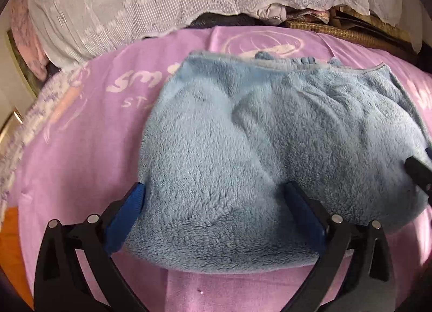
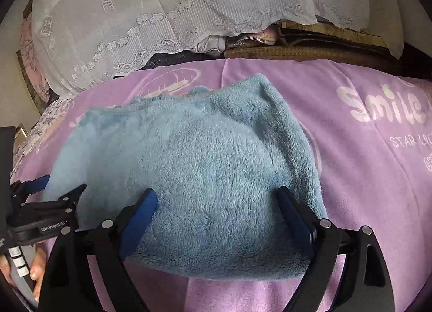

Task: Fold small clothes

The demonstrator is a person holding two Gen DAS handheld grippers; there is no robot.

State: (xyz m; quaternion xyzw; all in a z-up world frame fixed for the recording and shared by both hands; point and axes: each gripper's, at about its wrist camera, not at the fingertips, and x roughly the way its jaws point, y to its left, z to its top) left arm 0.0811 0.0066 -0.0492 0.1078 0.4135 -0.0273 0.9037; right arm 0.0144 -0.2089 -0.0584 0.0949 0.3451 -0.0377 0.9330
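A light blue fleece garment [image 1: 243,150] [image 2: 189,163] lies folded on a purple blanket [image 1: 81,150] [image 2: 364,177] with white "smile" lettering. My left gripper [image 1: 214,193] hovers at the garment's near edge, jaws wide apart, the fleece spreading between its blue pads [image 1: 129,204] without being pinched. My right gripper [image 2: 217,194] stands the same way over the garment's right half, open, with the fleece between its pads [image 2: 143,212]. Each gripper shows in the other's view: the right one's tip [image 1: 417,170] at the far right, the left one [image 2: 40,204] at the far left with a hand [image 2: 35,271] below it.
A white lace cloth [image 1: 135,1] [image 2: 162,15] drapes over a pile at the back. A woven brown mat [image 1: 337,31] [image 2: 297,51] and bundled clothes [image 2: 243,39] lie behind the blanket. An orange floor [image 1: 10,244] shows past the bed's left edge.
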